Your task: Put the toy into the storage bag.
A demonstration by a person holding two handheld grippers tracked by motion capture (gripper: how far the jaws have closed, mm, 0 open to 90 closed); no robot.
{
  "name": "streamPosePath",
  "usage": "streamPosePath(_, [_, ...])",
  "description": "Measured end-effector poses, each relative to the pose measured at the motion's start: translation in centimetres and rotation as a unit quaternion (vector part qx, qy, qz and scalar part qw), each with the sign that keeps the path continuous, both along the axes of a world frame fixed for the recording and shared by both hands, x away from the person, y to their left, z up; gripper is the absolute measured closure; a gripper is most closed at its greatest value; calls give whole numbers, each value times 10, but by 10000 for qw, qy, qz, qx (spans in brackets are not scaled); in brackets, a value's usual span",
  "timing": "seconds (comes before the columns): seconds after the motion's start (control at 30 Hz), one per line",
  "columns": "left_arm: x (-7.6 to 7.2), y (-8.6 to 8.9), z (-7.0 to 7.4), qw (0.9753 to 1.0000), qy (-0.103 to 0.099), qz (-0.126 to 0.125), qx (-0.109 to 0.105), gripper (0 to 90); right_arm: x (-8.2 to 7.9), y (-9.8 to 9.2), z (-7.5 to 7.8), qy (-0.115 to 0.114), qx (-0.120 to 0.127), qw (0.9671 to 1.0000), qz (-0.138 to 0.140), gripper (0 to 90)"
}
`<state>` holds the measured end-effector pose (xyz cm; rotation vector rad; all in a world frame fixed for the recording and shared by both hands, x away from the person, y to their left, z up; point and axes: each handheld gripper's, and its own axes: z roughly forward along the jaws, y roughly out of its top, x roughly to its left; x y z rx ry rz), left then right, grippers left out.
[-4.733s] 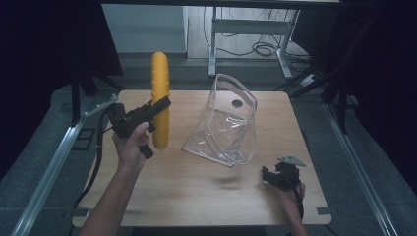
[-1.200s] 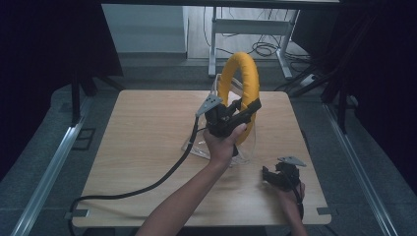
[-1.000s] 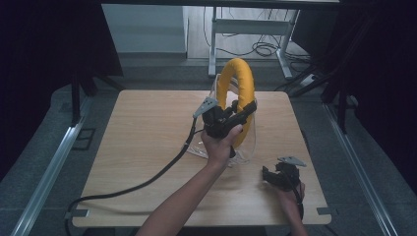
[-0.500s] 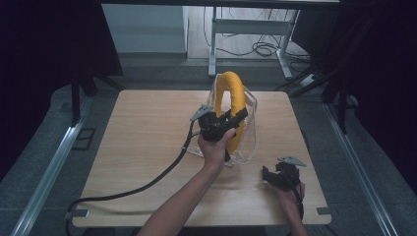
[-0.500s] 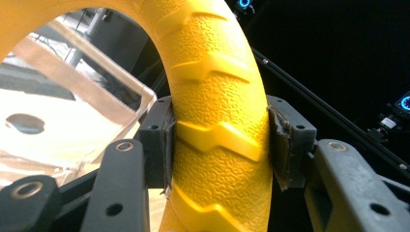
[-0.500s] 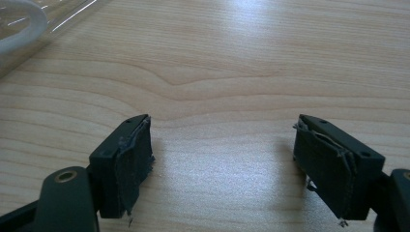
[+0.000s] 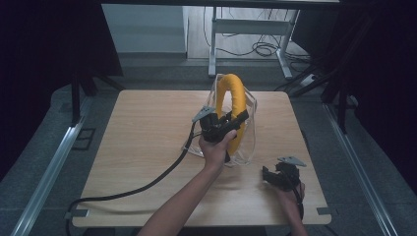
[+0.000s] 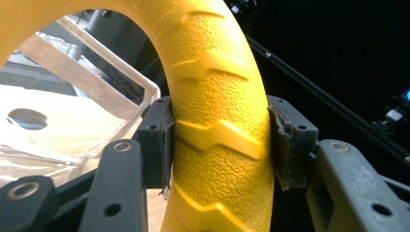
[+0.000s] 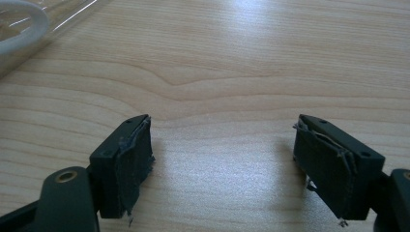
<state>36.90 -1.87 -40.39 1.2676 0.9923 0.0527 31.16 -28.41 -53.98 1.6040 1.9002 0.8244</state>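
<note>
**Yellow ring at the clear bag**

We see a black cable (image 7: 147, 184) lying on the left part of the wooden bench (image 7: 133, 132). It runs up to our left tool (image 7: 227, 123) near the middle. Our left tool is squeezed tight on a bumpy yellow ring (image 7: 235, 105), with one pad on each side of it (image 8: 217, 140). The ring stands up tall, and its lower part sits inside a clear plastic bag (image 7: 248, 135) on the bench. From close up we see the bag (image 8: 67, 121) right behind the ring. Farther right, near the front edge, our right tool (image 7: 279, 174) rests low over the bench. Its jaws are wide apart and hold nothing (image 9: 222, 164).
</note>
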Motion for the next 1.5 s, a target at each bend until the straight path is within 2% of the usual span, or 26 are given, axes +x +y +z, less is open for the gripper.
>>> streamPosePath(0.17, [1, 3, 1, 10000, -5, -32, 25, 464, 0, 0, 0, 0, 0, 10000, -1, 215])
streamPosePath(0.2, [1, 3, 3, 10000, -5, -67, 14, 409, 0, 0, 0, 2, 0, 10000, -1, 215])
streamPosePath(0.27, [1, 5, 8, 9999, -57, -153, 34, 373, 0, 0, 0, 4, 4, 10000, 0, 215])
streamPosePath(0.4, [2, 9, 13, 9994, -12, -326, 68, 313, 0, 0, 0, 7, 14, 10000, -4, 215])
streamPosePath(0.57, [-1, 21, 17, 9990, -40, -422, 142, 301, 0, 0, 0, 14, 8, 10000, 7, 215])
streamPosePath(0.63, [-2, 28, 16, 9987, -20, -496, 93, 301, 0, 0, 0, 0, -6, 10000, 11, 216])
streamPosePath(0.7, [-4, 45, 14, 9987, 44, -509, 47, 302, 0, 0, 0, 2, -1, 10000, 10, 216])
streamPosePath(0.73, [-4, 45, 14, 9987, 44, -509, 47, 303, 0, 0, 0, 2, -1, 10000, 11, 216])
streamPosePath(0.83, [-8, 70, 10, 9989, -37, -429, 190, 311, 0, 0, 0, 3, -4, 10000, 12, 216])
streamPosePath(0.9, [-11, 80, 8, 9989, -79, -365, 267, 315, 0, 0, 0, 3, -7, 10000, 11, 216])
streamPosePath(1.1, [-19, 101, 4, 9978, -112, -405, 511, 313, 0, 0, 0, 3, -11, 10000, 12, 216])
streamPosePath(1.13, [-23, 109, 2, 9969, -128, -424, 654, 312, 0, 0, 0, 5, -10, 10000, 12, 216])
streamPosePath(1.2, [-25, 113, 1, 9965, -131, -430, 702, 313, 0, 0, 0, -4, -10, 10000, 8, 216])
streamPosePath(1.3, [-33, 131, -6, 9947, -158, -511, 879, 324, 0, 0, 0, 0, 7, 10000, 1, 216])
streamPosePath(1.33, [-33, 131, -6, 9947, -158, -511, 879, 324, 0, 0, 0, 0, 7, 10000, 1, 216])
streamPosePath(1.37, [-38, 140, -10, 9926, -167, -506, 1087, 326, 0, 0, 0, 5, 4, 10000, -2, 216])
streamPosePath(1.43, [-43, 149, -16, 9902, -135, -539, 1281, 328, 0, 0, 0, 3, 4, 10000, -2, 216])
streamPosePath(1.5, [-45, 152, -18, 9897, -108, -563, 1314, 330, 0, 0, 0, 3, 5, 10000, -2, 216])
